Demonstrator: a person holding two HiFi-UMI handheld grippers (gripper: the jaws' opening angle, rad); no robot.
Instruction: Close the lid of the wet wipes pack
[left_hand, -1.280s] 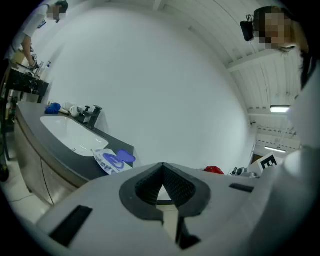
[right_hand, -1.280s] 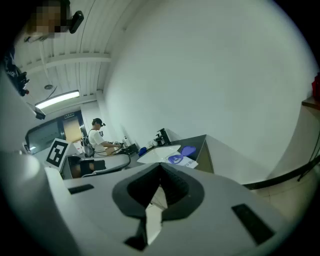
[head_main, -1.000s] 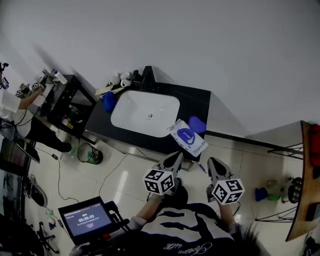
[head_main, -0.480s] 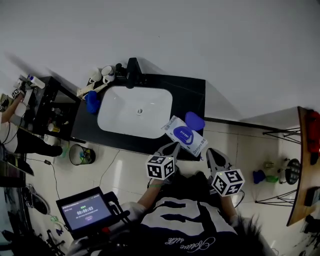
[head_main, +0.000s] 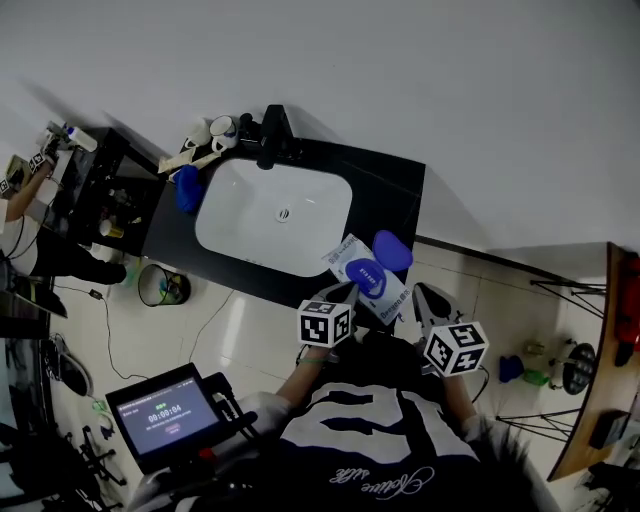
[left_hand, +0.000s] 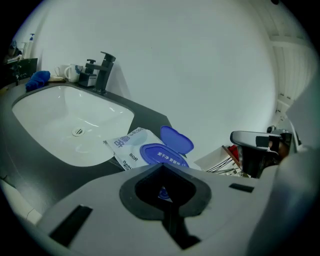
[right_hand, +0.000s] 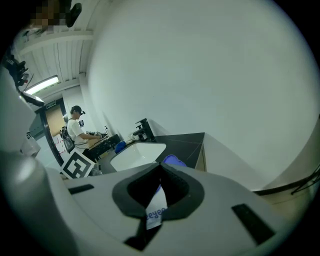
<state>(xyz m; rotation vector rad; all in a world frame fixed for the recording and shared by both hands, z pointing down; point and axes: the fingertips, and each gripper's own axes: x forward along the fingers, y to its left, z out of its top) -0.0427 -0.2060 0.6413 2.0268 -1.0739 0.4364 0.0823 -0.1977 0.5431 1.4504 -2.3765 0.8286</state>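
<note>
The white wet wipes pack lies at the front right corner of the black counter, its blue lid flipped open and standing up behind the blue opening. In the left gripper view the pack and raised lid sit just beyond my left gripper, whose jaws meet with nothing held. My left gripper reaches the pack's near left edge. My right gripper hovers just right of the pack, jaws together; a printed strip of the pack and the lid show through their gap.
A white basin fills the counter's left part, with a black faucet, cups and a blue cloth behind it. A bin stands on the floor, a screen at lower left, a wooden table at right.
Both grippers have moved forward toward the counter, and their tips now reach the pack's near edge. The lid stays open.
</note>
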